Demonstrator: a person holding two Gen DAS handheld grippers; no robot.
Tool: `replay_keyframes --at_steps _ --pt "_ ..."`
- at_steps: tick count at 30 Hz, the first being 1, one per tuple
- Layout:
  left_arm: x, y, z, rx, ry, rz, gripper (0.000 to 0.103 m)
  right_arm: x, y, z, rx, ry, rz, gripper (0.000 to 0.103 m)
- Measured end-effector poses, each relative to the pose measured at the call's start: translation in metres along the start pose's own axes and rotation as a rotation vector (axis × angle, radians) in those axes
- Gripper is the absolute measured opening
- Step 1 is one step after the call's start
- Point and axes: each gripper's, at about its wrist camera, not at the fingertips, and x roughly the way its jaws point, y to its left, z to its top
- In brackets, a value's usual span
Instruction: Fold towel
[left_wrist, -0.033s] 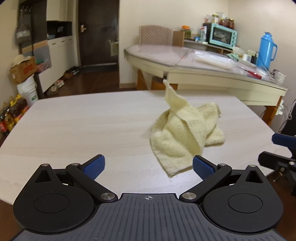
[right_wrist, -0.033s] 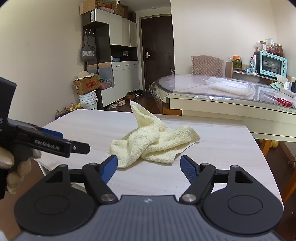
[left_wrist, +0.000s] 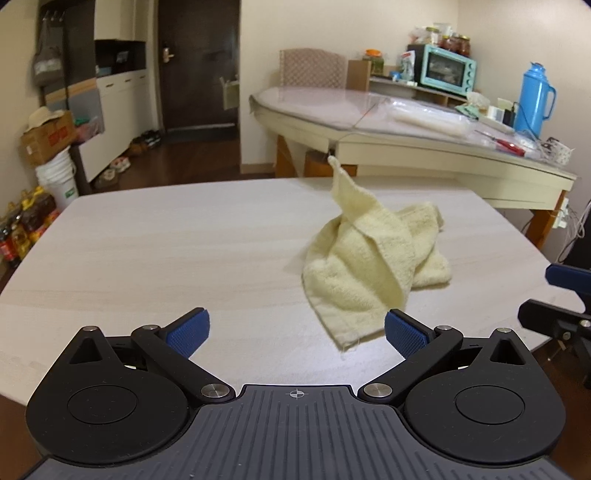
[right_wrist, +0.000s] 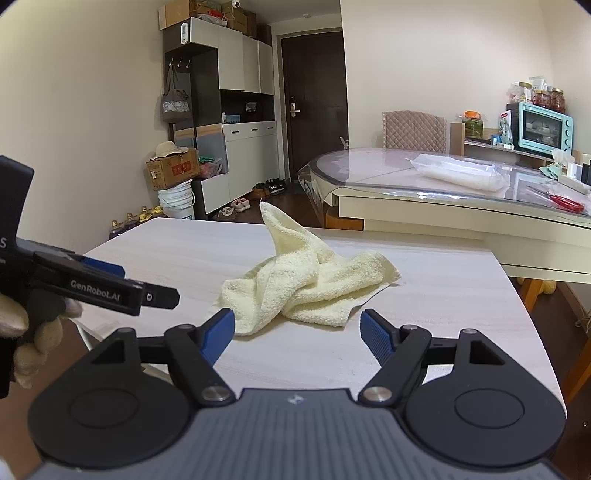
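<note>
pale wood-grain table (left_wrist: 166, 251) fills both views, with a cluttered dining table and a dark door behind it. left gripper (left_wrist: 297, 334) hangs over the near edge with its blue pads spread wide and nothing between them; right gripper (right_wrist: 297, 332) is the same, wide apart and empty. just beyond both lies the towel (left_wrist: 369, 266), a cream heap crumpled near the table's middle, one corner standing up in a peak and a frayed corner trailing toward the left gripper. folding has not begun, by my reading. the risk is in the first grab: no edge lies flat, so a pinch could catch two layers and lift a bundle instead of a corner. dragging it could also slide the heap toward the table's edge, since terry slips on smooth wood.
</note>
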Motion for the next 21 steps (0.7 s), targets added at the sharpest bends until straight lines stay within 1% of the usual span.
replay_keyframes --at_steps 6,8,9,11,21 --pt "-0.001 0.011 -0.009 0.007 -0.022 -0.034 0.103 -0.001 -0.001 -0.001 0.002 0.002 0.009 0.078" --pt "0.001 0.0 -0.01 0.031 -0.014 0.001 0.103 0.004 -0.002 0.003 0.003 0.018 0.013 0.078" --pt "0.0 0.0 -0.012 0.032 -0.016 -0.003 0.103 0.004 -0.001 0.002 -0.002 0.014 0.007 0.078" --pt "0.008 -0.006 -0.003 0.015 0.027 0.023 0.103 0.003 0.001 0.001 -0.008 0.008 0.003 0.078" --pt "0.004 -0.01 -0.003 0.026 0.034 0.018 0.103 0.001 0.003 0.0 -0.003 0.011 -0.004 0.078"
